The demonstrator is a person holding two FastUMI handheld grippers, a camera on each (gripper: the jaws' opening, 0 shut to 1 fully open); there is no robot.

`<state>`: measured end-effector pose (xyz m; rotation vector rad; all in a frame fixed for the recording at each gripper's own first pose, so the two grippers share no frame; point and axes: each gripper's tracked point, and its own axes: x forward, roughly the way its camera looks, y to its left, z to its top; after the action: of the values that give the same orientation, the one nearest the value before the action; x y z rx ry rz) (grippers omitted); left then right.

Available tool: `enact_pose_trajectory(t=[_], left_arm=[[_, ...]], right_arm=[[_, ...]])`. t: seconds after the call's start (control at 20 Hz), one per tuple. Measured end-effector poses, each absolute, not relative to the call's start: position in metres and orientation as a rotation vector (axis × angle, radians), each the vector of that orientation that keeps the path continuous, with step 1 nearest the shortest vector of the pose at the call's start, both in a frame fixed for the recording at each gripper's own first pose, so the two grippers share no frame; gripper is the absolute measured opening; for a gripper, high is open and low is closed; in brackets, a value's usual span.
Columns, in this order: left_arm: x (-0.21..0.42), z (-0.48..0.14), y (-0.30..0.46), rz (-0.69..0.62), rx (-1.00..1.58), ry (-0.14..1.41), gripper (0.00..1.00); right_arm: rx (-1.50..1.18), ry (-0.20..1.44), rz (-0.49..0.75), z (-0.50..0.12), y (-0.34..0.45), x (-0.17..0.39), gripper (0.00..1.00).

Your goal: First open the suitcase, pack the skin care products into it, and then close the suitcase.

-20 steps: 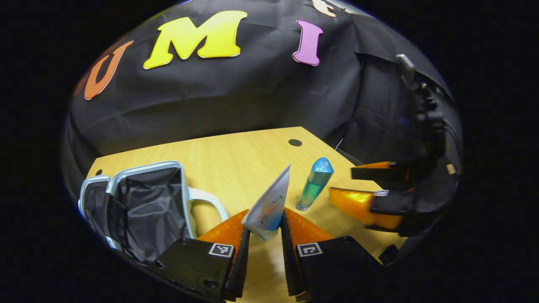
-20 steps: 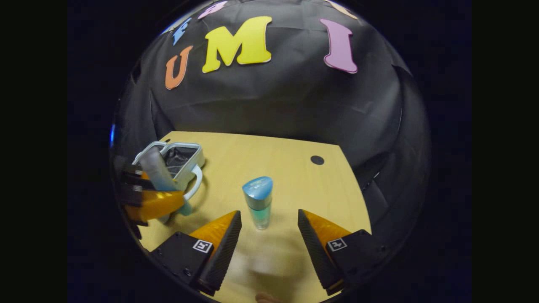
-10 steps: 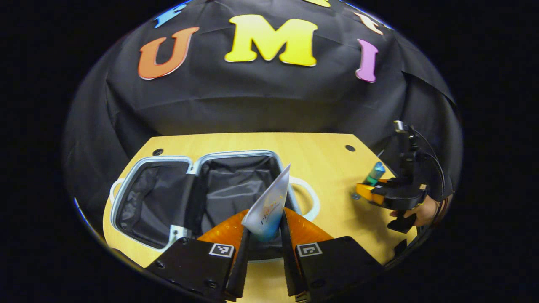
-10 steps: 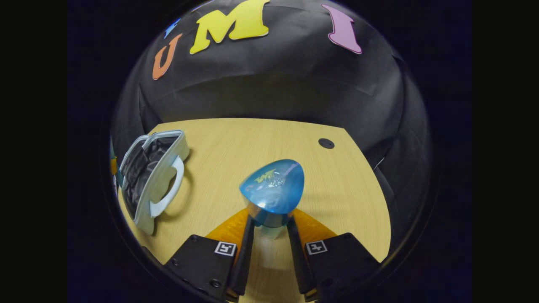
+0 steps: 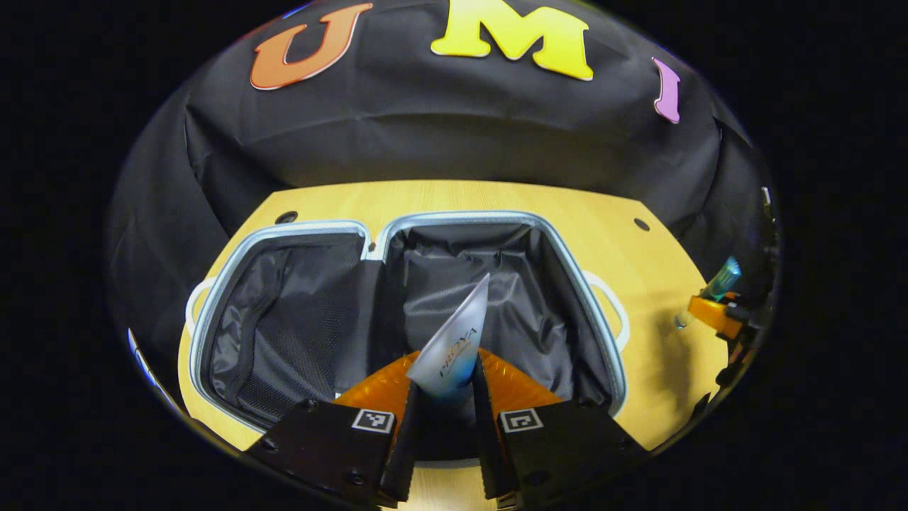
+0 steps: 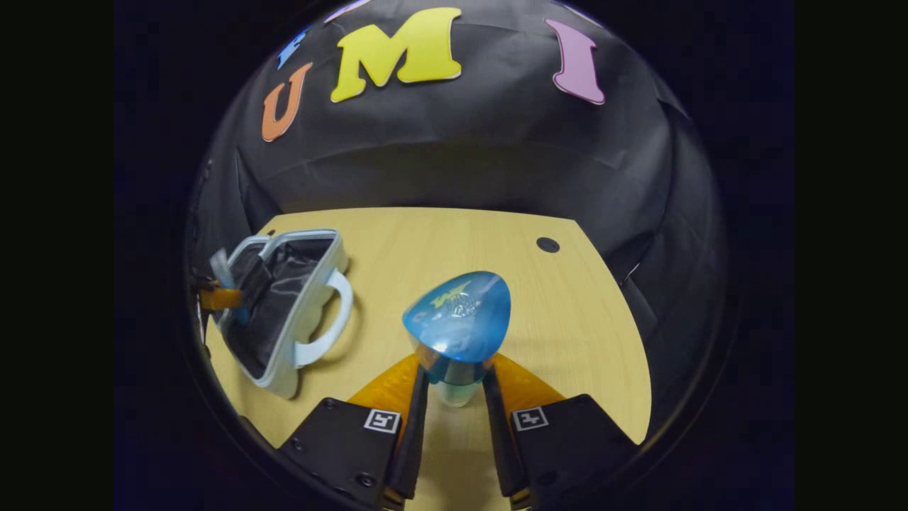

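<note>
While both fingers of the left gripper press on the capped lower end of a white tube, its flat crimped end points up and away, and it hangs above the right half of the open suitcase. Both halves of that suitcase lie flat on the wooden table, lined in dark fabric with a pale rim and a white handle at the right edge (what lies inside, if anything, is hard to make out against the lining). In the right gripper view, the right gripper is closed on a clear bottle just under its broad blue cap, holding it upright over bare table. The suitcase sits well to that gripper's left, with the left gripper and tube over its far side.
</note>
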<state>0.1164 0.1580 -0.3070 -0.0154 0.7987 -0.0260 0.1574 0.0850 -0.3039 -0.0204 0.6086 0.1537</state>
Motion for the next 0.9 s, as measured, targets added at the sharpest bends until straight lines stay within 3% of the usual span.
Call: enact_pose_trajectory(t=[0.2, 0.5, 0.6, 0.65, 0.7, 0.9], left_arm=[[0.128, -0.338, 0.158, -0.032, 0.003, 0.903, 0.40], [0.147, -0.350, 0.157, -0.020, 0.033, 0.926, 0.41], [0.147, -0.357, 0.157, -0.021, 0.004, 0.935, 0.50], [0.147, -0.357, 0.160, -0.011, 0.005, 0.935, 0.39], [0.147, -0.354, 0.163, 0.001, 0.009, 0.925, 0.51], [0.145, -0.304, 0.158, -0.056, -0.023, 0.755, 0.66]], right_arm=[[0.002, 0.588, 0.174, -0.271, 0.109, 0.121, 0.40], [-0.009, 0.554, 0.196, -0.236, 0.140, 0.099, 0.40], [-0.014, 0.551, 0.198, -0.230, 0.151, 0.098, 0.40], [-0.012, 0.554, 0.203, -0.228, 0.158, 0.098, 0.40], [-0.012, 0.561, 0.216, -0.227, 0.167, 0.097, 0.40], [-0.048, 0.563, 0.294, -0.218, 0.218, 0.103, 0.40]])
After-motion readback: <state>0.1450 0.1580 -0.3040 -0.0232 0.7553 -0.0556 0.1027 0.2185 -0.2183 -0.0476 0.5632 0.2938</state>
